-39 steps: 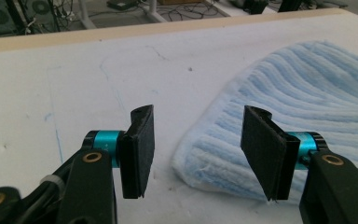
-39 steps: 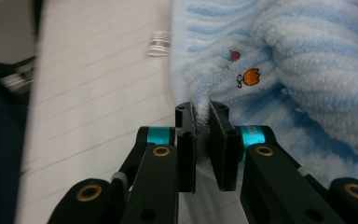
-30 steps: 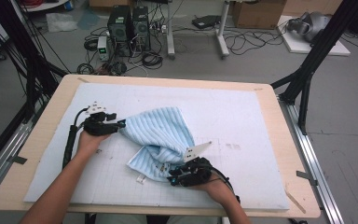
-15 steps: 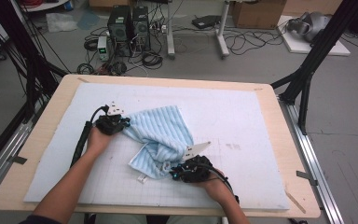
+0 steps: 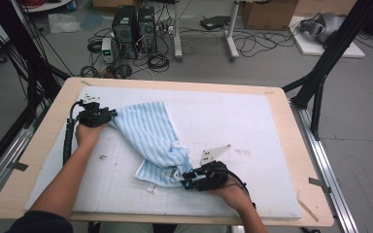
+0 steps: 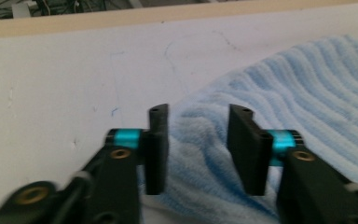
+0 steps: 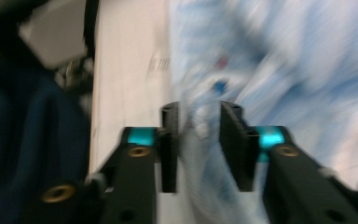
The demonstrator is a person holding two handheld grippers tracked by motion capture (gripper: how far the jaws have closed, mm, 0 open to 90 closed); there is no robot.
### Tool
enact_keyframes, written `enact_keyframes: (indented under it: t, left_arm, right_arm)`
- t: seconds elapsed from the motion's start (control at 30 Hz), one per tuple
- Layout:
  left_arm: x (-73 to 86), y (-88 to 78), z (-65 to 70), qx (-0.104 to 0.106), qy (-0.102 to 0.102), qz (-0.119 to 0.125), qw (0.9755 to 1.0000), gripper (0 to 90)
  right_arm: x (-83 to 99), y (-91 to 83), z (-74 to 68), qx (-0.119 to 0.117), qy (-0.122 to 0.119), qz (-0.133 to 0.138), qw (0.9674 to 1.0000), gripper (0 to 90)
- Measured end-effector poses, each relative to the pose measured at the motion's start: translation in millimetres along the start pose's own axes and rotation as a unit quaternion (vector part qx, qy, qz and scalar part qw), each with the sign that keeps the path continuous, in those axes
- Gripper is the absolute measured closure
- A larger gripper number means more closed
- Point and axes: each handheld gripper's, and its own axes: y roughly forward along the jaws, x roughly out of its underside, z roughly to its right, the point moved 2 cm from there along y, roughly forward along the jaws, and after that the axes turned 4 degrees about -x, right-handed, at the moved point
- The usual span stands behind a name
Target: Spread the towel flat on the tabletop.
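Item: one light-blue striped towel (image 5: 153, 141), lying rumpled on the white mat (image 5: 252, 131) that covers the wooden table (image 5: 298, 160), left of centre in the high view. Its long axis runs on a diagonal, from a broad end at the upper left of the frame, beside the left gripper (image 5: 108, 115), down to a bunched, folded end at lower centre, beside the right gripper (image 5: 187, 183); the stripes follow roughly the same line. A small white label lies on the mat just below the lower edge. Left gripper: at the towel's upper-left corner, jaws partly apart and just been opening; in the left gripper view the towel (image 6: 279, 107) lies between and beyond the two black jaws, with cloth in the gap but the pads not visibly pressing on it. Right gripper: at the lower bunched end, pointing left in the high view, grey three-cornered plate above it; jaws just been opening; the right gripper view is blurred, with a fold of towel (image 7: 198, 122) between the narrow-set jaws, and whether the pads pinch it cannot be told. Surroundings: computer towers (image 5: 135, 24) and loose cables on the floor beyond the table's far edge.
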Motion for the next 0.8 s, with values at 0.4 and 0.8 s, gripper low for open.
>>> enact_keyframes:
  t: [0.4, 0.8]
  left_arm:
    - [-1.9, -14.8, 20.5, 0.064, 0.022, 0.035, 0.9971, 44.7]
    - [11.3, -14.2, 18.9, 0.065, 0.022, 0.02, 0.9975, 45.6]
  right_arm:
    - [-45.5, -6.6, 56.8, 0.183, 0.047, 0.069, 0.9797, 47.8]
    - [-71.5, 59.5, 109.7, 0.24, 0.07, -0.025, 0.9679, 77.0]
